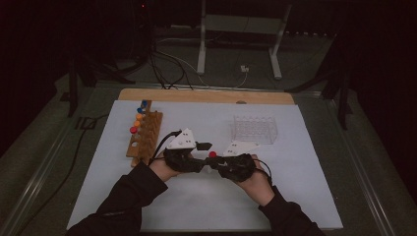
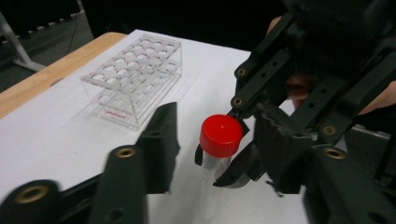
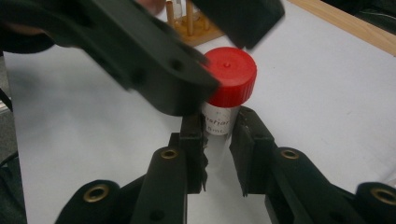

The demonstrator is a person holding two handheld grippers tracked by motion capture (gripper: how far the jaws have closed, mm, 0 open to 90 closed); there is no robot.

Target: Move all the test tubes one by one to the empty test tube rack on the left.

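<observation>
Counting the things, one red-capped tube (image 3: 223, 100) is seen, two racks and two grippers. The tube is pinched upright by the right gripper (image 3: 219, 154) above the white mat (image 1: 295, 187), between the wooden rack (image 1: 145, 132) and the clear rack (image 1: 254, 130). The left gripper (image 2: 212, 140) is held level beside the cap, its jaws apparently not yet pressing.

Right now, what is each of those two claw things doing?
Left gripper: jaws either side of the red cap, grip on it cannot be told.
Right gripper: shut on the clear tube below that cap.
</observation>
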